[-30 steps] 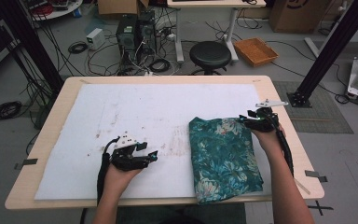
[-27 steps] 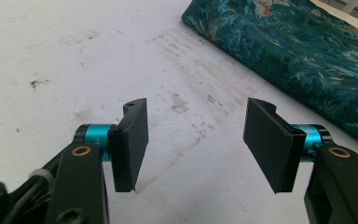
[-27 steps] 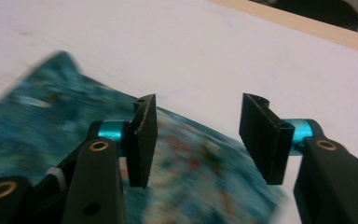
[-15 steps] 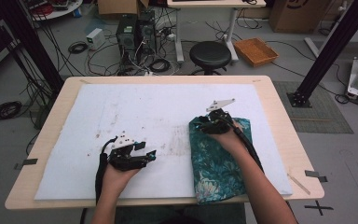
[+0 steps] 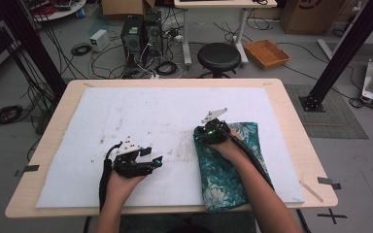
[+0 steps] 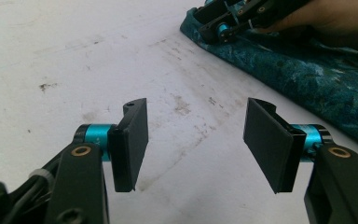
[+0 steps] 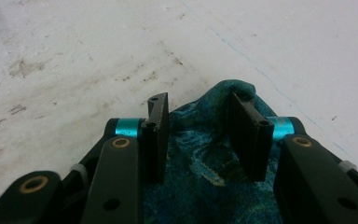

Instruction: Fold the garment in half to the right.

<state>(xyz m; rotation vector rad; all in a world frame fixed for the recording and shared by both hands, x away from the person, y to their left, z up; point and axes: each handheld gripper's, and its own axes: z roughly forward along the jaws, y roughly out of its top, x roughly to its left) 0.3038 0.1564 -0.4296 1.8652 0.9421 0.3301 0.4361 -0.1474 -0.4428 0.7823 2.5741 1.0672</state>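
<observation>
A teal flower-patterned cloth (image 5: 223, 179) lies folded on the right part of the white mat (image 5: 150, 111). My right gripper (image 5: 201, 137) rests on its far left corner. In the right gripper view the jaws (image 7: 198, 100) stand narrow, with a raised fold of the cloth (image 7: 205, 177) pinched between them. My left gripper (image 5: 158, 160) sits low over the bare mat to the left of the cloth, open with nothing between its pads (image 6: 196, 112). The left gripper view has the cloth (image 6: 307, 70) and the right gripper (image 6: 242, 18) at its upper right.
The mat is stained and covers most of the wooden table (image 5: 291, 111). Beyond the far edge, on the floor, stand a black stool (image 5: 218, 56), an orange basket (image 5: 266, 53) and computer cases (image 5: 141, 34) with cables. A black frame post (image 5: 340, 53) rises at the right.
My right gripper has swept from the cloth's far right corner across to its far left corner. The left gripper has stayed put, open.
</observation>
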